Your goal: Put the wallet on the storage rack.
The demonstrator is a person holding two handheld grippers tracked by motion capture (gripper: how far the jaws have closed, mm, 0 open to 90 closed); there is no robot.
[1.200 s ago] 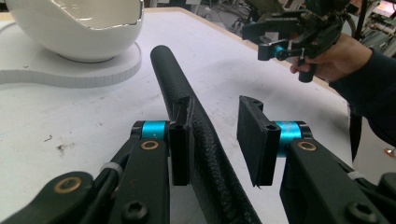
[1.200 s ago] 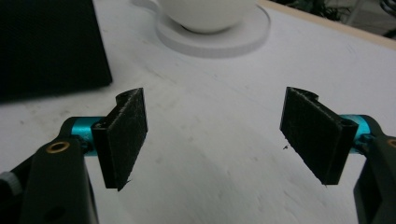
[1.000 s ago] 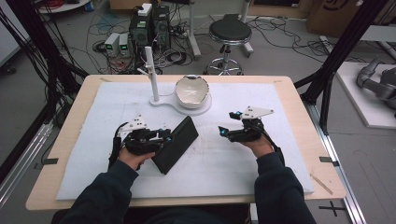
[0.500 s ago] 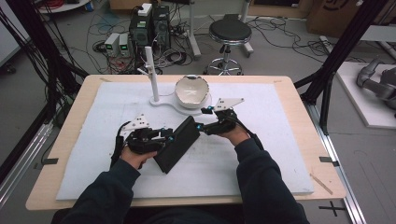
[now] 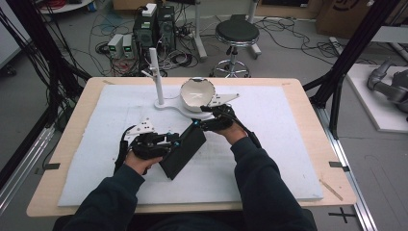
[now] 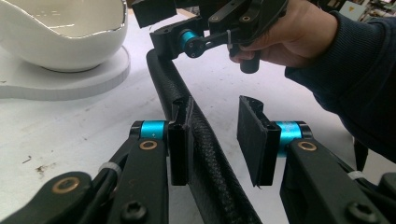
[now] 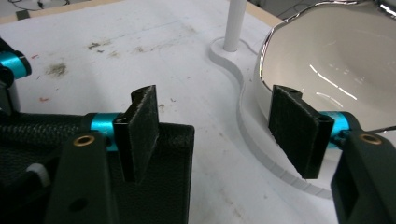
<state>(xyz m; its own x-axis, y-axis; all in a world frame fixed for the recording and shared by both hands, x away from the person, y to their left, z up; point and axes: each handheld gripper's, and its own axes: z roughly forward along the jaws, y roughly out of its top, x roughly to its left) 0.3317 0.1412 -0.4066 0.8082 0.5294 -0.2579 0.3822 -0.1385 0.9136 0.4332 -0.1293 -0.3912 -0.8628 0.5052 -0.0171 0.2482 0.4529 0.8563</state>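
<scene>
A black textured case (image 5: 183,149) sits tilted on the white mat, with my left gripper (image 5: 175,142) shut on its left end. In the left gripper view the case (image 6: 161,74) lies against the left-hand pad and fills the gap low down; near the tips a sliver of table shows beside the other pad. My right gripper (image 5: 199,124) is at the case's far corner (image 7: 163,177). Its jaws have just been closing and stand open. One pad (image 7: 140,126) is over that corner, the other in front of the bowl. The right gripper (image 6: 187,39) also appears beyond the case.
A white bowl (image 5: 196,94) with a shiny rim rests on a flat white base (image 5: 166,103) that carries an upright white post (image 5: 155,72); it stands just behind the right gripper. The white mat (image 5: 288,144) has free room to the right and front.
The right hand has moved left across the mat to the case's far corner, and its jaws have narrowed a little. The left gripper and the case have stayed put.
</scene>
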